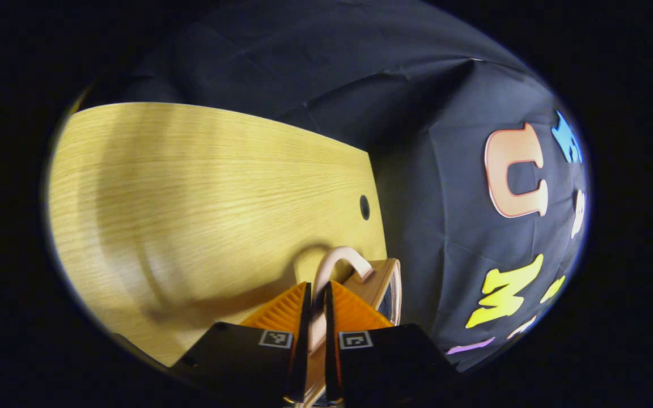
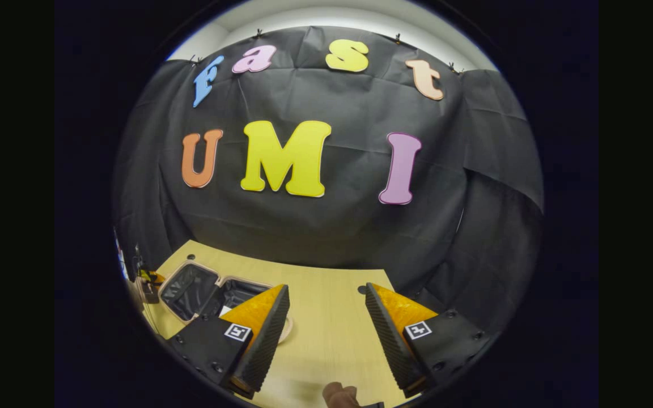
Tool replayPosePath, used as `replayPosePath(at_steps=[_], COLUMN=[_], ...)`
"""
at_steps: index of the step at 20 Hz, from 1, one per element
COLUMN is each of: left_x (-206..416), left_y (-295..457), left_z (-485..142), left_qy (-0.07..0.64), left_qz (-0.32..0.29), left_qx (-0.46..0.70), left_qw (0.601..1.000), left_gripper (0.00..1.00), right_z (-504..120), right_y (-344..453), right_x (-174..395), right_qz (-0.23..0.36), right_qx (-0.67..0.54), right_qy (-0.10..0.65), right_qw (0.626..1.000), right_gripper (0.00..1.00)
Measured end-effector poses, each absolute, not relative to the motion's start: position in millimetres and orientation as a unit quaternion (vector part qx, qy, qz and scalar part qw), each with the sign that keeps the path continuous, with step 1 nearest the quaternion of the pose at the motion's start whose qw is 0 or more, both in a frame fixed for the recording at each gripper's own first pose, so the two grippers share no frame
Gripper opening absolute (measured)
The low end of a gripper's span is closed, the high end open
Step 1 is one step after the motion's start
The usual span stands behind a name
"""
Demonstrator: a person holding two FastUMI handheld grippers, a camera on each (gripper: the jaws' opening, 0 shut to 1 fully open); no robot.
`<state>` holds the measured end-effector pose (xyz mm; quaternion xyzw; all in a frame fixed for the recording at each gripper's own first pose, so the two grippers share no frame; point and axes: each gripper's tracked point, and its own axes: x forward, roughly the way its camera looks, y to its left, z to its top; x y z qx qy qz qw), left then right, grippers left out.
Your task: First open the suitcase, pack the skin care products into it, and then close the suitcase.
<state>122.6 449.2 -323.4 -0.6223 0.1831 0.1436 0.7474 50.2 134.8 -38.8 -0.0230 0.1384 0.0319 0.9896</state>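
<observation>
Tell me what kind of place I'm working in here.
Likely a staged recording booth, not a home: black cloth wall draped behind a bare wooden table, with an open suitcase on it, whose handle the left gripper grips.

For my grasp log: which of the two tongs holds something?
The left tongs, shut on the suitcase handle; the right tongs stand open, empty.

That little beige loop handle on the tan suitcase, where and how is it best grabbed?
Grip the beige arched handle mid-loop, coming end-on from the lid's outer edge, one finger on each flat side. It stands proud of the tan suitcase rim, thin and curved, leaving room either side. The left gripper appears to pinch it just so.
</observation>
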Motion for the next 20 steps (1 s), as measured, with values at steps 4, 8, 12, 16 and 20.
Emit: replayPosePath(at_steps=[4, 8, 12, 16, 20], left_x=[121.5, 121.3, 124.1, 125.5, 121.0], left_y=[447.8, 448.3, 446.2, 417.4, 362.4], left_z=[-313.4, -289.4, -231.9, -165.7, -99.3], left_qy=[0.187, 0.166, 0.127, 0.098, 0.071], left_qz=[0.123, 0.117, 0.095, 0.055, 0.017], left_qx=[-0.618, -0.604, -0.575, -0.525, -0.467], left_qw=[0.754, 0.771, 0.802, 0.844, 0.881], left_gripper=[0.06, 0.04, 0.03, 0.03, 0.03], right_z=[-40.0, -33.0, -26.6, -19.7, -12.4], right_y=[135.3, 127.8, 119.5, 113.3, 100.2], right_x=[49.9, 49.6, 50.2, 51.9, 46.4], right_qz=[0.036, 0.031, 0.034, 0.047, 0.063], right_qx=[-0.018, -0.007, -0.008, -0.007, -0.009], right_qy=[0.14, 0.132, 0.125, 0.111, 0.096], right_qw=[0.989, 0.991, 0.992, 0.993, 0.993], right_gripper=[0.8, 0.8, 0.79, 0.78, 0.8])
